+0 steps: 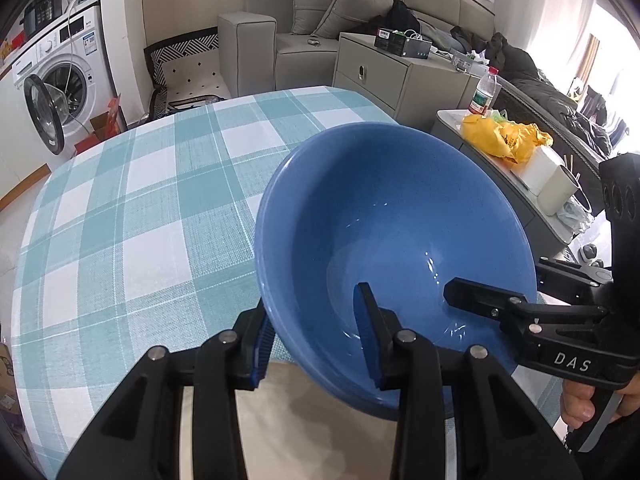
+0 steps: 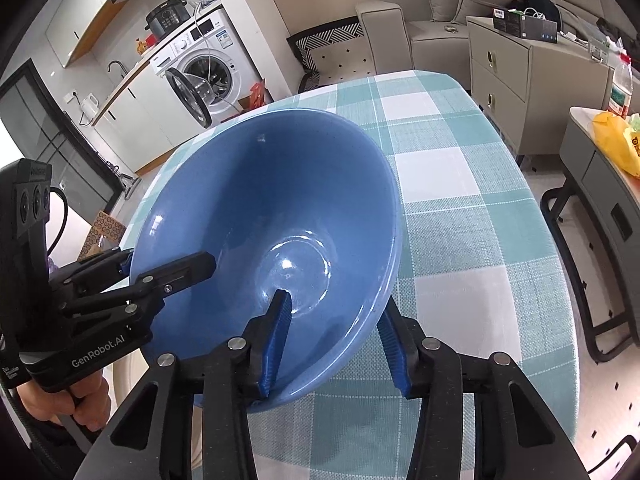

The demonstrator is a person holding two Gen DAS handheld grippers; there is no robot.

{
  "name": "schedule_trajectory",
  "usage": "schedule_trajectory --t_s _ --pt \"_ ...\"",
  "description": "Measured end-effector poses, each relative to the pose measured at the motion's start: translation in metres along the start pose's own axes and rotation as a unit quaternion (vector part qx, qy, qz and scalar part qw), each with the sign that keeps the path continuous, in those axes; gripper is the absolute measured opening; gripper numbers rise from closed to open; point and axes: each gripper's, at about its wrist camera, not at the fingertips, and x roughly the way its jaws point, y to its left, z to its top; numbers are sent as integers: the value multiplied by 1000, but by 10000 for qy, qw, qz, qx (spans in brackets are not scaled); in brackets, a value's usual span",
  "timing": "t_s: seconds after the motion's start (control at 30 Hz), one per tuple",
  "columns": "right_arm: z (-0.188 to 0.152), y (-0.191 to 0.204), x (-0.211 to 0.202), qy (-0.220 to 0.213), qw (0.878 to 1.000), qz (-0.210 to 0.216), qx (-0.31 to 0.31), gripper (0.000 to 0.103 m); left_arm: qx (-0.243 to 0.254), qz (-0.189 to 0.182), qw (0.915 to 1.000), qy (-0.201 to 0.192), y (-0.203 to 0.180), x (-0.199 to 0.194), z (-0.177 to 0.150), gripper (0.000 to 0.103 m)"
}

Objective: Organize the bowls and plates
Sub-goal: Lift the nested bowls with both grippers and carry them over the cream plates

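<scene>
**Two grippers, one blue bowl**

The left gripper straddles the near rim of the bowl, one finger inside, the other outside against the wall, and the pads look pressed onto the rim. The right gripper does the same from its own side: its inner finger reaches down toward the bowl's glossy bottom, its outer finger sits against the outer wall, pinching the rim between them. In the left view the right gripper comes in from the right edge with one finger over the rim and a hand below it; in the right view the left gripper shows at the left edge, gripping the opposite side of the rim.

The bowl is tilted, its far rim raised, over the near edge of the tabletop, which wears a teal and white checked cloth. Whether its base touches the cloth I cannot tell.

Beyond the tabletop stands a washing machine with its door swung open, a grey sofa, and a drawer cabinet. To the right, a low side table carries a yellow bag and a bottle.
</scene>
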Motion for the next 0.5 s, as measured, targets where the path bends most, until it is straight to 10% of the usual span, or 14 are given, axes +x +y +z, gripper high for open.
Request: schedule_trajectory --t_s 0.5 --pt "1 7 -40 -308 9994 -55 -112 45 74 12 9996 -281 -13 -31 4 36"
